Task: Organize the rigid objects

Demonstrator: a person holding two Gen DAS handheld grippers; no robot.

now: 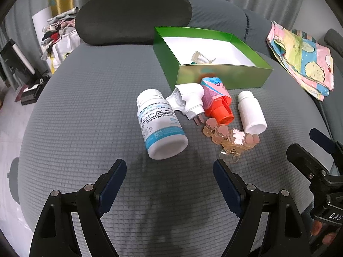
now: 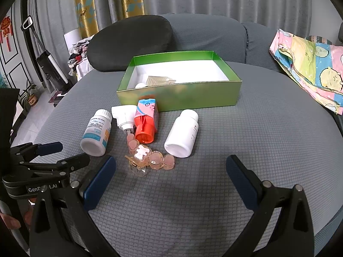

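Note:
On the grey sofa seat lie a labelled white pill bottle [image 1: 159,126] [image 2: 96,132], a white plug [image 1: 188,100] [image 2: 125,117], an orange bottle in a pink wrapper [image 1: 216,100] [image 2: 146,124], a plain white bottle [image 1: 251,112] [image 2: 182,133] and a pink translucent hair clip [image 1: 230,139] [image 2: 148,157]. Behind them stands a green box [image 1: 223,75] [image 2: 180,95] holding a clear clip [image 1: 201,59] [image 2: 159,79]. My left gripper [image 1: 169,171] is open and empty, just short of the labelled bottle. My right gripper [image 2: 171,167] is open and empty, near the hair clip.
A dark cushion [image 1: 133,15] [image 2: 130,42] leans on the sofa back behind the box. A colourful folded cloth [image 1: 304,57] [image 2: 310,68] lies at the right. A pile of clothes [image 1: 57,32] sits beyond the sofa's left edge.

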